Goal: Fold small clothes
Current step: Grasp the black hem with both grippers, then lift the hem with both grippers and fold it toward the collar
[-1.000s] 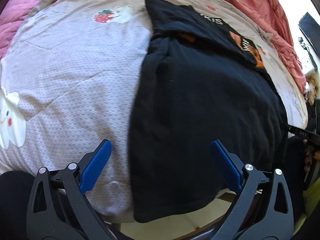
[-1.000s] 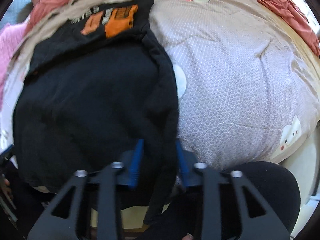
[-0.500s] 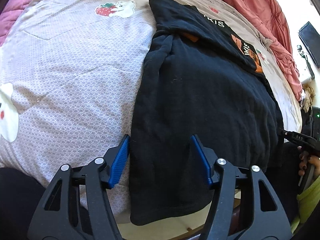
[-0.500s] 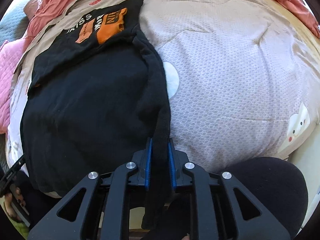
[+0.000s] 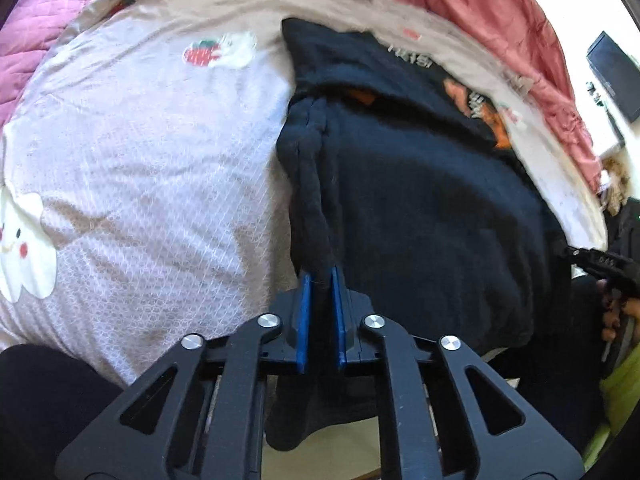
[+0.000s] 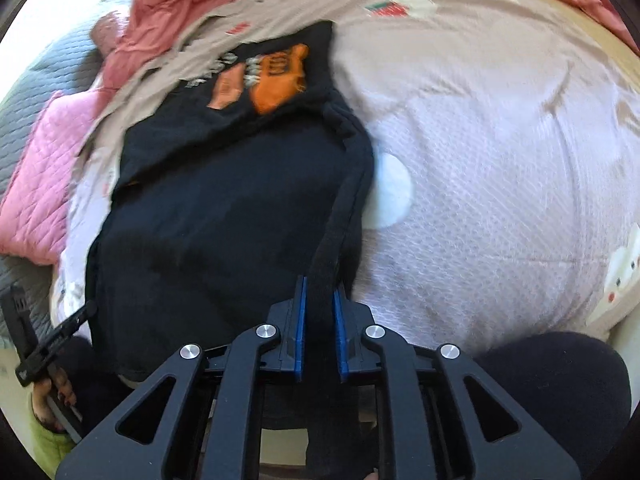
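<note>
A black garment (image 5: 420,208) with an orange print (image 5: 480,108) lies on the bed, its near part hanging over the front edge. My left gripper (image 5: 319,272) is closing tight on its left side edge, the fabric bunched between the blue pads. In the right wrist view the same garment (image 6: 224,208) shows its print (image 6: 276,80) at the far end. My right gripper (image 6: 319,284) is closing tighter on the garment's right side edge, a taut ridge of cloth running up from its pads. Each view catches the other gripper at the opposite edge: the right one (image 5: 600,260), the left one (image 6: 52,332).
The bed cover (image 5: 160,160) is pale, with strawberry and bear patches. A red blanket (image 5: 480,12) is heaped along the far side and a pink quilt (image 6: 36,180) lies at the left. A person's dark-clothed leg (image 6: 560,380) is at the bed's front edge. A dark screen (image 5: 616,76) stands far right.
The left gripper's jaws went from wide open to shut on the garment's left edge. The right gripper squeezed its jaws in on the right edge and tilted; the cloth there is pulled taut.
</note>
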Motion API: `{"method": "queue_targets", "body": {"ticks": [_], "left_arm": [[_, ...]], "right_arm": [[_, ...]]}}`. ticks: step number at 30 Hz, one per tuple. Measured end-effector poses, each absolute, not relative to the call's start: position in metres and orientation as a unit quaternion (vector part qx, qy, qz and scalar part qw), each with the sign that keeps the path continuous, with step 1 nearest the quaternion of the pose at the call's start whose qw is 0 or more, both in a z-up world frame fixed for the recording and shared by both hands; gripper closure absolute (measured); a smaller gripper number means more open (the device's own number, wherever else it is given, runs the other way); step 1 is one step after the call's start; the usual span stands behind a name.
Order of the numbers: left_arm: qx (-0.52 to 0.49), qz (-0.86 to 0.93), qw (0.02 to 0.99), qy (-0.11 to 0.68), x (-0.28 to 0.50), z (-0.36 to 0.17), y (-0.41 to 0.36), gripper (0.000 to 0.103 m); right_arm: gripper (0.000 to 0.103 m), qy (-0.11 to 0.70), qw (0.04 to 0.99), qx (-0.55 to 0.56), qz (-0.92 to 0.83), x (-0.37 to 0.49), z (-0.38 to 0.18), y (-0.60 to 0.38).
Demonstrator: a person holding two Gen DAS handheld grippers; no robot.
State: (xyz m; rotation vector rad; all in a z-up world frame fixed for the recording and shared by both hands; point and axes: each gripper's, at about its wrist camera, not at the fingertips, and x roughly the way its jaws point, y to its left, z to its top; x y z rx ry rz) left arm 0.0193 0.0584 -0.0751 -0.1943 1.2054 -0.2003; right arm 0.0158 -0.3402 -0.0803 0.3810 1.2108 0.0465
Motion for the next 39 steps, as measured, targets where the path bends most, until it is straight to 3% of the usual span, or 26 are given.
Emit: {"method": "queue_targets", "body": {"ticks": [3, 6, 7, 8, 11, 18, 27, 34, 39], "left_arm": [[-0.105, -0.085, 0.799, 0.586, 0.024, -0.088, 0.062, 0.086], [-0.118, -0.086, 0.794, 0.59, 0.026, -0.092, 0.066, 0.084], [-0.119, -0.089, 0.792, 0.593, 0.026, -0.094, 0.066, 0.084], [-0.123, -0.093, 0.79, 0.594, 0.026, -0.094, 0.066, 0.092], [-0.132, -0.103, 0.791, 0.588, 0.025, -0.091, 0.067, 0.098], [-0.186, -0.142, 0.813, 0.534, 0.032, -0.052, 0.078, 0.098], [-0.214, -0.126, 0.852, 0.462, 0.093, -0.006, 0.097, 0.098], [-0.219, -0.092, 0.861, 0.449, 0.15, -0.014, 0.098, 0.098], [-0.206, -0.069, 0.86, 0.461, 0.185, -0.037, 0.092, 0.098]], "right_arm": [[0.081, 0.584, 0.792, 0.178, 0.005, 0.019, -0.09, -0.341], [0.081, 0.6, 0.78, 0.176, 0.008, 0.02, -0.099, -0.34], [0.088, 0.6, 0.78, 0.175, 0.01, 0.02, -0.099, -0.339], [0.094, 0.598, 0.782, 0.176, 0.019, 0.02, -0.098, -0.338], [0.094, 0.57, 0.796, 0.195, 0.057, 0.017, -0.086, -0.337], [0.095, 0.466, 0.828, 0.284, 0.125, 0.016, -0.056, -0.363], [0.095, 0.375, 0.872, 0.289, 0.125, 0.074, -0.02, -0.381], [0.095, 0.362, 0.889, 0.265, 0.096, 0.142, -0.023, -0.382], [0.095, 0.385, 0.887, 0.247, 0.071, 0.181, -0.055, -0.379]]}}
